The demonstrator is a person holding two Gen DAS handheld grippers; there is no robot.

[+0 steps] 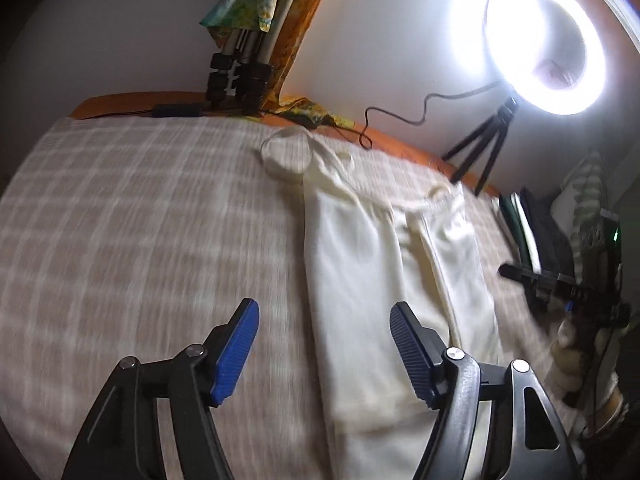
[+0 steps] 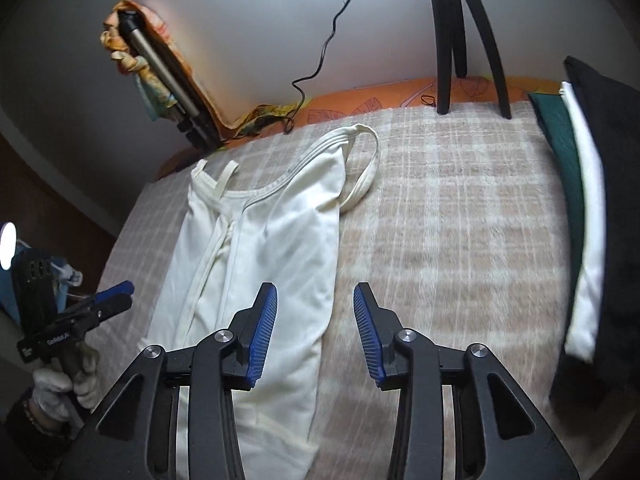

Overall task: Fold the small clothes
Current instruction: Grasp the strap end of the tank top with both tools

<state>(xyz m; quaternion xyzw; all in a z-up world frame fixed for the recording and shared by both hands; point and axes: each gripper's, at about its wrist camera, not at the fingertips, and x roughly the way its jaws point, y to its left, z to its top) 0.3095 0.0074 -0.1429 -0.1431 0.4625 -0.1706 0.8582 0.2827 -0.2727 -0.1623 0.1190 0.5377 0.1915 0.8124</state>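
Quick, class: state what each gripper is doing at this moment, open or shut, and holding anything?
Left gripper: open, holding nothing, above the white garment.
Right gripper: open, holding nothing, over the garment's edge and the checked blanket.

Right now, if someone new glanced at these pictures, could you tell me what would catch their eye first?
First the glaring ring light on its small tripod at the bed's far edge, against the wall. Next the cream top, folded into a long strip on the checked blanket. In the foreground, both pairs of blue-padded tongs, left and right, stand open over it, gripping nothing.
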